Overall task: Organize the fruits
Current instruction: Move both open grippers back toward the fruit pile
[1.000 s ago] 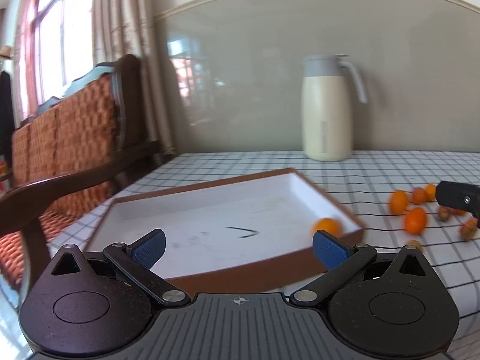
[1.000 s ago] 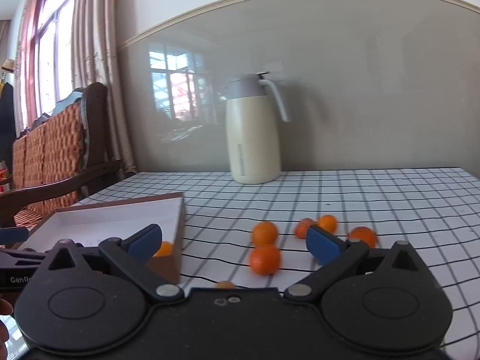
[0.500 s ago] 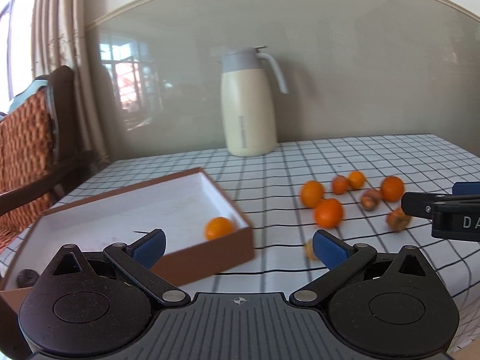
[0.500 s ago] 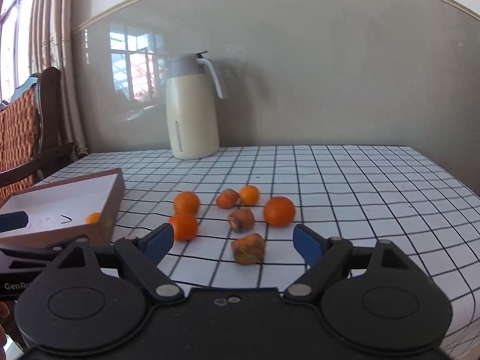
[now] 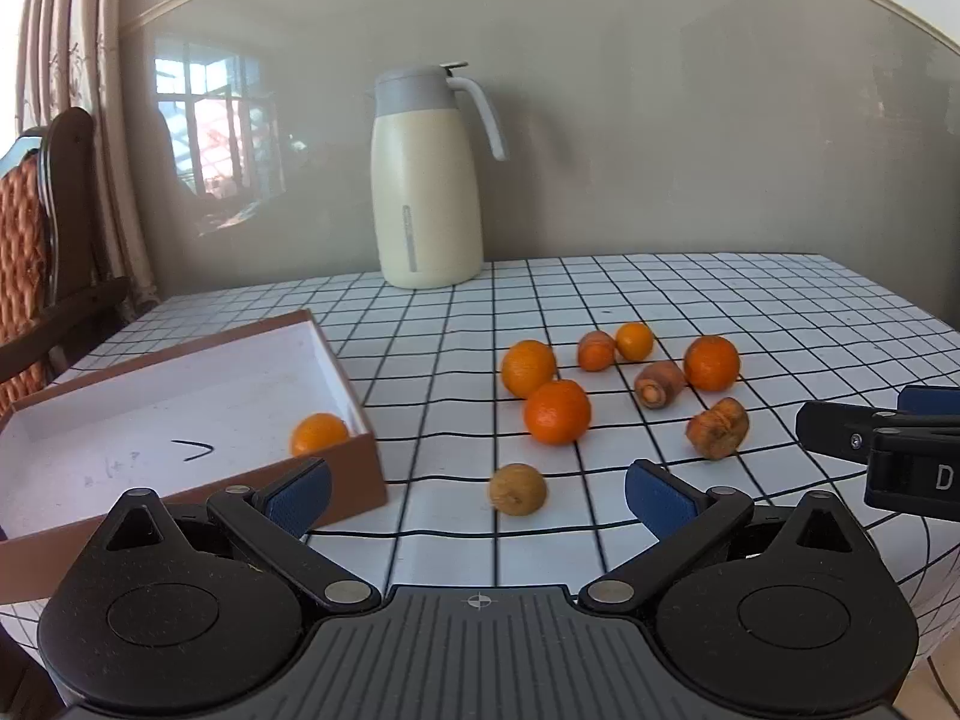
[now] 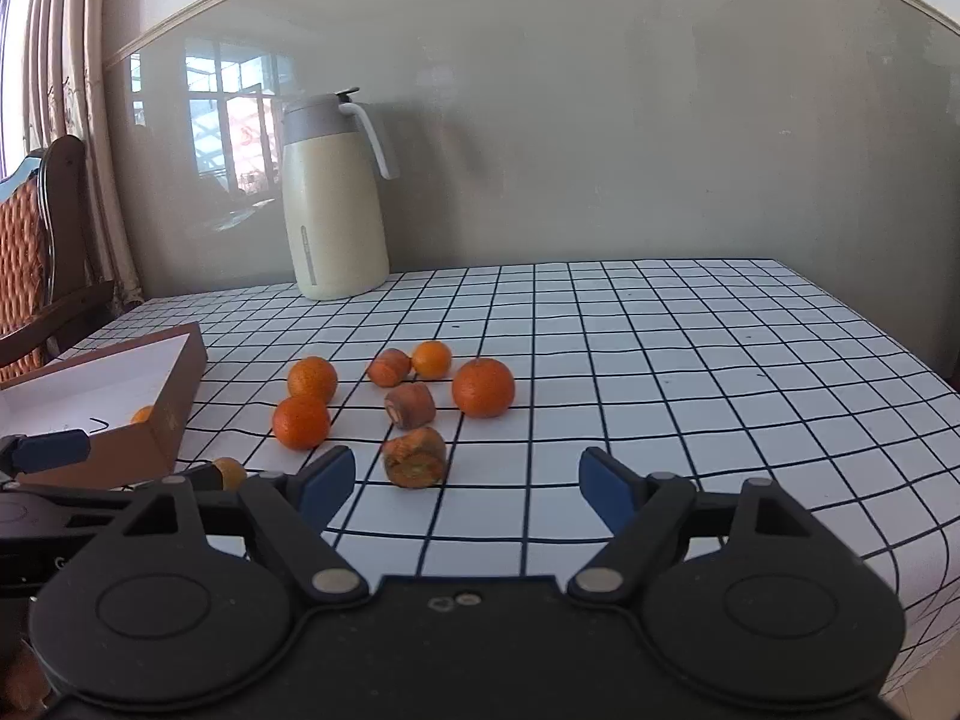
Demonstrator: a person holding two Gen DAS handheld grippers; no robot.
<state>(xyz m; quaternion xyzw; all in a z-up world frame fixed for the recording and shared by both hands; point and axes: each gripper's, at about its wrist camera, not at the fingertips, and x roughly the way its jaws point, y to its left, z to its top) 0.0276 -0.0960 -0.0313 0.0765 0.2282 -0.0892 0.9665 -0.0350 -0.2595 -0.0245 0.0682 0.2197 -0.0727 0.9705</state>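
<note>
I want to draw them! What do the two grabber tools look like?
Both grippers, left and right, are black plastic with round discs, silver rivets and slanted bars. Their fingertips carry blue rubbery pads. The left one's base is ribbed grey.

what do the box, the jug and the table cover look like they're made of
Box: looks like cardboard, with thin brown matte walls and a white inside bearing a pen mark. Jug: smooth cream body with a soft sheen, grey lid and handle; coated metal or plastic, hard to tell. Table cover: white with a black grid, probably cloth or soft vinyl, since it curves down over the table edge.
</note>
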